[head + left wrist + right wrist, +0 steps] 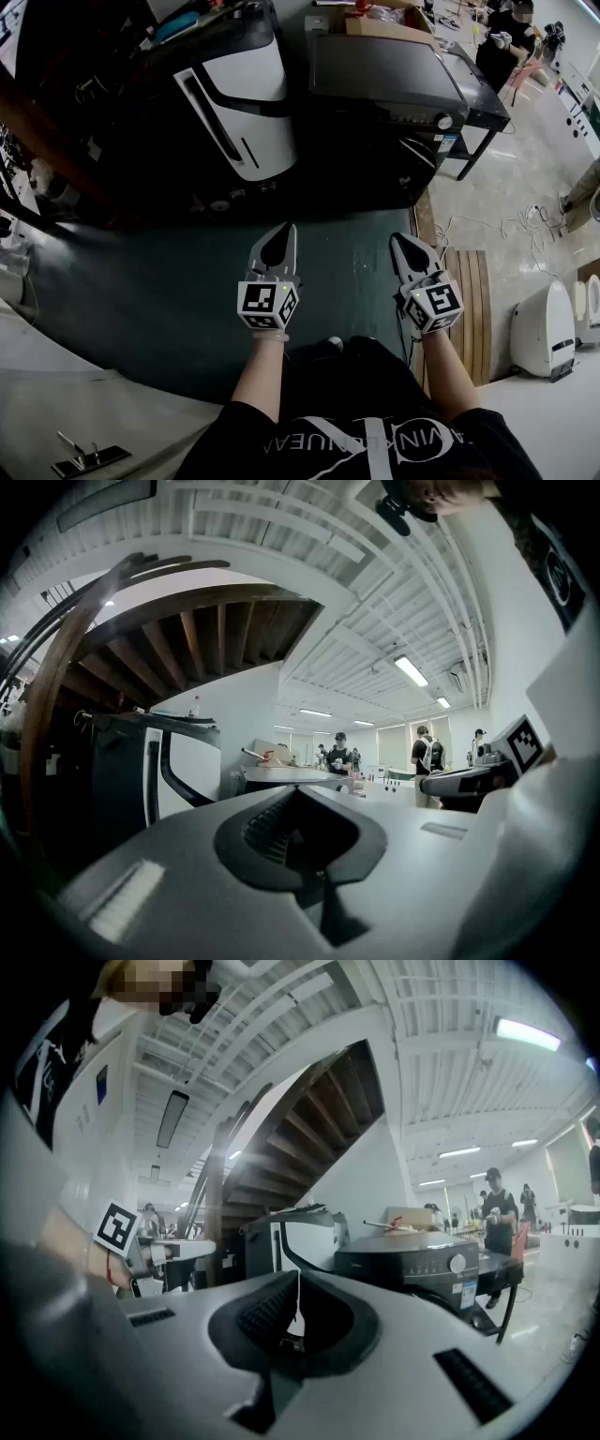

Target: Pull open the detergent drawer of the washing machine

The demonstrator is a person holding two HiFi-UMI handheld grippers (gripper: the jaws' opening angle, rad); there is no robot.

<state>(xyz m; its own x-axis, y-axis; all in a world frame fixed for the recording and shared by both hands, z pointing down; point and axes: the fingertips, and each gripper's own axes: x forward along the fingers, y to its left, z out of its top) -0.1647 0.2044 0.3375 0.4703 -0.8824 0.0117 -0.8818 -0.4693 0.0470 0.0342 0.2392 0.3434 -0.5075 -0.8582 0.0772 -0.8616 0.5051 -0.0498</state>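
Observation:
The black washing machine (384,84) stands at the far side of the dark floor mat, its control panel with a round knob (444,121) facing me. Its front looks flush, and I cannot pick out the detergent drawer. The right gripper view shows the same machine (412,1265) ahead and to the right, well out of reach. My left gripper (281,232) and right gripper (401,239) hover side by side in front of my body, level and pointing toward the machine. Both are shut with nothing between the jaws, as each gripper's own view shows: left gripper (298,791), right gripper (298,1277).
A white-and-black appliance (234,94) stands left of the washing machine. A dark table (483,103) adjoins it on the right, with a person (506,42) behind. Wooden slats (469,309), floor cables (487,225) and a white appliance (548,328) lie to my right. A wooden staircase (309,1129) rises at the left.

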